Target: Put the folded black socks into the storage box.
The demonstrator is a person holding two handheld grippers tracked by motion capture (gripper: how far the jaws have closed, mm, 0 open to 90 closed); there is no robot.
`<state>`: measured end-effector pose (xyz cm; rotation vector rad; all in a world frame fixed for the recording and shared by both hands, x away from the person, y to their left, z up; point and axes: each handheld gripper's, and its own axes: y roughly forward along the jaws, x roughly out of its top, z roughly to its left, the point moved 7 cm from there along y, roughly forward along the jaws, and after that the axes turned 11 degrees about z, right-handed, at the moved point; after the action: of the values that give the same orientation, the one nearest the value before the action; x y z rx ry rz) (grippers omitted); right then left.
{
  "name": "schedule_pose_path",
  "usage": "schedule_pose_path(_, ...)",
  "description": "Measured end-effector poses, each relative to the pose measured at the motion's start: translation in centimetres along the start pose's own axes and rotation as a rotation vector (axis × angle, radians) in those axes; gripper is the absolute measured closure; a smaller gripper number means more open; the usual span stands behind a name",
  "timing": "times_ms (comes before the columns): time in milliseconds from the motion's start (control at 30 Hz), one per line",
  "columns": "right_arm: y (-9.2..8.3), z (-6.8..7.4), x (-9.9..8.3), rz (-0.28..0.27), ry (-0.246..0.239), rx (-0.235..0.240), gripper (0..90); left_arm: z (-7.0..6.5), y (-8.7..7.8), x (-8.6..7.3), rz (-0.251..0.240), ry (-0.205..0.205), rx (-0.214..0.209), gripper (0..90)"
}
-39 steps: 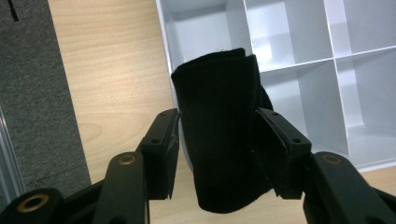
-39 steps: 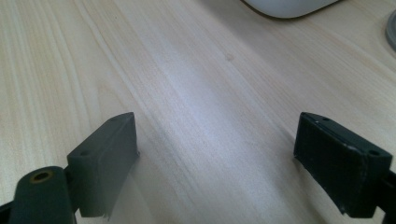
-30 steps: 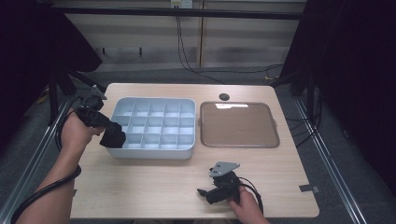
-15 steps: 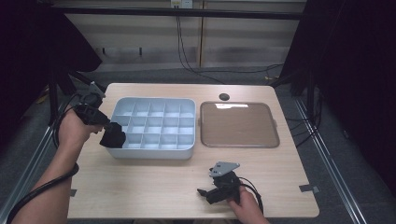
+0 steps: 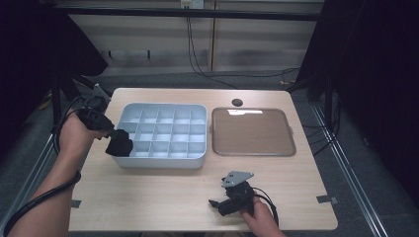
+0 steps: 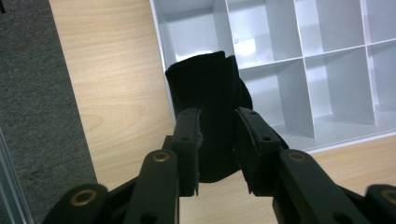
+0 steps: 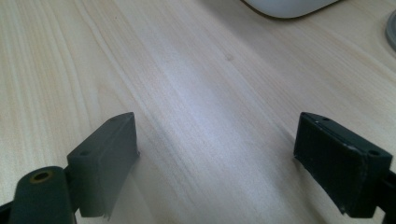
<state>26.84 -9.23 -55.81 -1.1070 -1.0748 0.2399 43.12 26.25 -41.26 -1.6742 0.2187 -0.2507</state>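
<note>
At 9 o'clock on the table point(image 5: 163, 207), your left gripper point(image 5: 114, 141) is clamped on a rolled black cloth point(image 6: 210, 107), looks like a sock; its jaws have just been closing, with the cloth between them and the pads pressing its sides. Cloth hangs over the left rim of the grey divided tray point(image 5: 163, 163), partly over the near-left cells, partly over bare wood outside the wall. In the left gripper view that tray wall runs right under the bundle, so the rim is what's in the way; cells in sight are bare.

At 3 o'clock of the tray, just beside it but not touching, lies the flat brown tray point(image 5: 253, 132). At 12 o'clock of that, a small dark round hole point(image 5: 237, 102) in the tabletop.

At 6 o'clock, your right gripper point(image 5: 217, 203) rests low on the wood, jaws spread wide, nothing between them, well apart from both trays. Its cable loops by your right hand point(image 5: 259, 219). Tape marks at both near table corners.
</note>
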Motion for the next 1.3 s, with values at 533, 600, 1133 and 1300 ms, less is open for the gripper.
schedule_pose_path(533, 0.0, 0.0, 0.0, 0.0, 0.0, 0.0, 12.9, 0.0, -0.2, -0.1, 0.025, 0.009, -0.005, 90.0)
schedule_pose_path(600, 0.0, 0.0, 0.0, 0.0, 0.0, 0.0, 12.9, 0.0, -0.1, -0.1, 0.03, 0.01, -0.005, 90.0)
schedule_pose_path(1133, 0.0, 0.0, 0.0, 0.0, 0.0, 0.0, 12.9, -0.1, 0.8, 0.3, 0.035, 0.008, -0.011, 90.0)
schedule_pose_path(1300, 0.0, 0.0, 0.0, 0.0, 0.0, 0.0, 12.9, 0.1, 1.0, 0.4, 0.033, 0.006, -0.008, 90.0)
